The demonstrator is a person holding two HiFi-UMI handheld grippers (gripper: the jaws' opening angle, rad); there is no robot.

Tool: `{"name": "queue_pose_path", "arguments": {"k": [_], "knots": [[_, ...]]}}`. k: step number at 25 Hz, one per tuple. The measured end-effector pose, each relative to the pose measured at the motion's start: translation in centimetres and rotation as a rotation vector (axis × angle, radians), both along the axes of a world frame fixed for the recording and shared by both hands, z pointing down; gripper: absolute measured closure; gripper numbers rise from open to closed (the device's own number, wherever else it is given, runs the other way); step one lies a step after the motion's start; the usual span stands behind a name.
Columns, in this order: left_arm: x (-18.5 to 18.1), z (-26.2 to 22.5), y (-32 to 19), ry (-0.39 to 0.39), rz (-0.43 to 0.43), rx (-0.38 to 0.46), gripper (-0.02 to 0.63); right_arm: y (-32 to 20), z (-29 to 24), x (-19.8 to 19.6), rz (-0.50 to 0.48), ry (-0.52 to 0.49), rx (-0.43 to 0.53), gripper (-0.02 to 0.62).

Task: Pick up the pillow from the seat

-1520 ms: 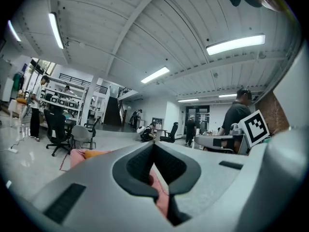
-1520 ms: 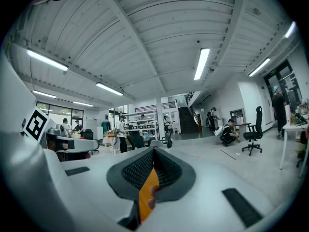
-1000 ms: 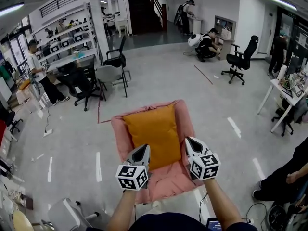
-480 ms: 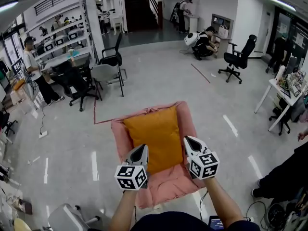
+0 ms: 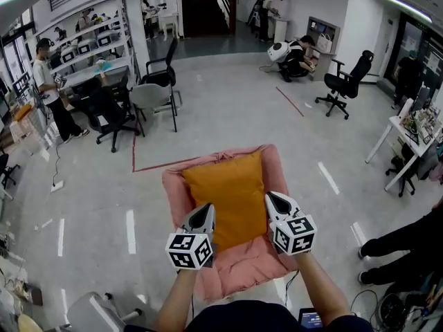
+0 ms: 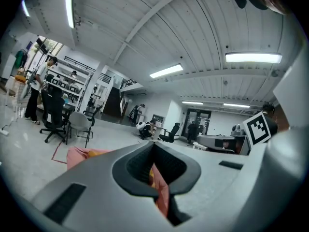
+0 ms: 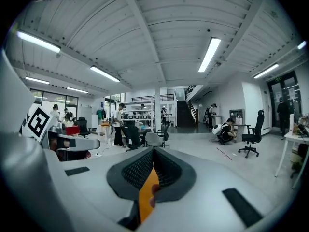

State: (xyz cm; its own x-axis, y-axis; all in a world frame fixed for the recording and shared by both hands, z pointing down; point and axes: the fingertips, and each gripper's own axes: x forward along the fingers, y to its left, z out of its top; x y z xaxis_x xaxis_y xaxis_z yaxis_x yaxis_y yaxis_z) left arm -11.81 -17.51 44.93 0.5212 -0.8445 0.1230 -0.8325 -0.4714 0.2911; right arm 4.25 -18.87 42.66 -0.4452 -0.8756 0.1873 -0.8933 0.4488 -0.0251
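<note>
An orange pillow [image 5: 225, 192] leans against the back of a pink cushioned seat [image 5: 174, 189] on the floor in front of me. My left gripper [image 5: 205, 209] hovers over the pillow's lower left corner, jaws shut and empty. My right gripper [image 5: 272, 198] hangs over the pillow's lower right edge, also shut with nothing in it. In the left gripper view, the left gripper [image 6: 154, 144] shows a sliver of pillow [image 6: 151, 176] and seat [image 6: 79, 153] beyond its tips. In the right gripper view, the pillow [image 7: 147, 192] shows orange below the right gripper [image 7: 154, 152].
Office chairs [image 5: 154, 97] and desks with people stand at the back left. A red tape line [image 5: 156, 165] runs on the floor behind the seat. A person's legs [image 5: 398, 251] are at the right, near a white desk [image 5: 401, 126]. Another chair [image 5: 345, 85] is farther back.
I have stepped closer to the seat, and both grippers have come forward with me over the pillow's lower corners. Both stay shut.
</note>
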Motion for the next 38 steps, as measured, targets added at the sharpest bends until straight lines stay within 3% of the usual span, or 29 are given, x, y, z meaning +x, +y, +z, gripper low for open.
{"name": "queue_pose_path", "arguments": {"k": [12, 38], "knots": [[0.5, 1.4, -1.6, -0.012, 0.034, -0.031, 0.603, -1.9, 1.8, 0.6, 0.016, -0.003, -0.041, 0.578], [2.2, 4.5, -9.0, 0.012, -0.050, -0.098, 0.601, -11.0, 5.2, 1.9, -0.097, -0.007, -0.122, 0.577]]}}
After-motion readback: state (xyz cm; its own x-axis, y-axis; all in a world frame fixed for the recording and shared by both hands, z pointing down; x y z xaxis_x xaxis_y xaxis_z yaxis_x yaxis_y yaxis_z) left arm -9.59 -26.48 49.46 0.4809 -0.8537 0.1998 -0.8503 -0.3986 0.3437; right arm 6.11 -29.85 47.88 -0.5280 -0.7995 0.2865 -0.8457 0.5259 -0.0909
